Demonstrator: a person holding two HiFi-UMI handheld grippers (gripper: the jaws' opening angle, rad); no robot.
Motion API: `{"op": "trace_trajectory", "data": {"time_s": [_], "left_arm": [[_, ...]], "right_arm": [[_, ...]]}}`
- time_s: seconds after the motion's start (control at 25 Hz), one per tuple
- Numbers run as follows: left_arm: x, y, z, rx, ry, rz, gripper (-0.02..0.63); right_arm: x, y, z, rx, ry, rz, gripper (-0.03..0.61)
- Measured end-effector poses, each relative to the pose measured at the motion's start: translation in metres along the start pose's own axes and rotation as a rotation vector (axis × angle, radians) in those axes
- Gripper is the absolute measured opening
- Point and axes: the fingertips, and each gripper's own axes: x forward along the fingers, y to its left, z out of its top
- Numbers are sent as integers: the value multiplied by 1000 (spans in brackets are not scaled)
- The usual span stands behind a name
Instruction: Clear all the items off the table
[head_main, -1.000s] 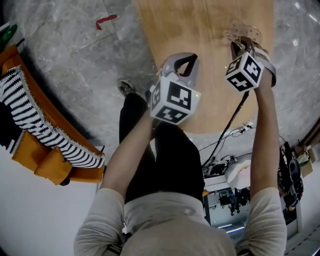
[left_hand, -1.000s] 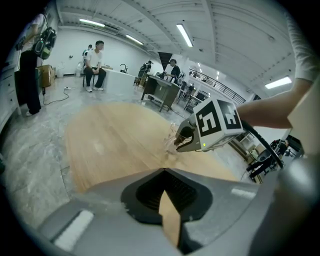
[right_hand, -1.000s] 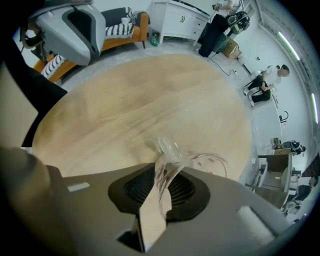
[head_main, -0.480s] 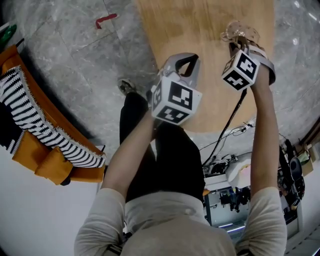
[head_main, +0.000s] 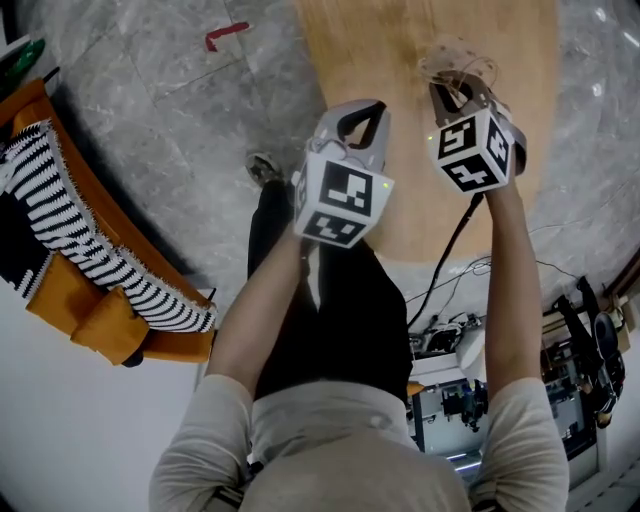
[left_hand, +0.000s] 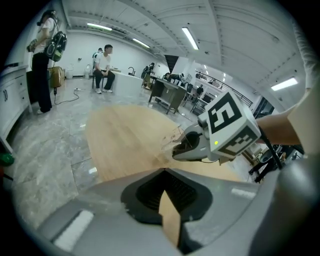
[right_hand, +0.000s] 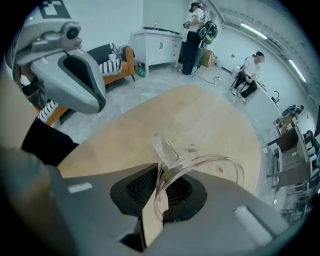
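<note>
**Right hand-held gripper closing on a clear cup; left hand-held gripper shut, nothing in it**

The right hand-held gripper (right_hand: 160, 172) has its jaws closing, and they stand only narrowly apart. The thin wall of a clear cup (right_hand: 189, 159) is between them with the pads on it. The cup juts forward from the jaw tips and is tilted. Its round rim lies to the right of the tips and a thicker clear piece lies just above them. The cup is over the light wooden desk (right_hand: 150, 115). No view shows whether it touches the desk surface.

The left hand-held gripper (left_hand: 164, 171) has its jaw tips together with nothing between them. It is held over the desk near the desk's edge. It sits to the left of the right hand-held gripper, a little nearer the person, and apart from the clear cup.

Each hand-held gripper carries a cube (head_main: 470, 150) faced with black-and-white square marker patterns, which are patterns and not lettering. A small green light (left_hand: 216, 143) shows on the right one's cube in the left gripper view. No brand or writing can be read on the cup or on either hand-held gripper.

Well to the left of the left hand-held gripper, an orange sofa (head_main: 70, 300) stands on the grey marbled floor (head_main: 150, 110). A black-and-white striped throw (head_main: 70, 230) lies on the sofa. A red tape mark (head_main: 228, 35) lies on the floor ahead of and to the left of that gripper.
</note>
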Motion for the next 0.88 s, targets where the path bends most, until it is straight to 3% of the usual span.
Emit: {"op": "trace_trajectory", "data": {"time_s": [0.44, 0.72, 0.88], "left_arm": [[-62, 18, 10, -6, -89, 87, 20], [-123, 20, 53, -10, -183, 146, 20], [-169, 21, 84, -14, -245, 186, 20]], "right_arm": [[-64, 30, 75, 353, -395, 1, 41], [-140, 45, 128, 493, -569, -15, 41], [-194, 53, 162, 508, -653, -55, 41]]}}
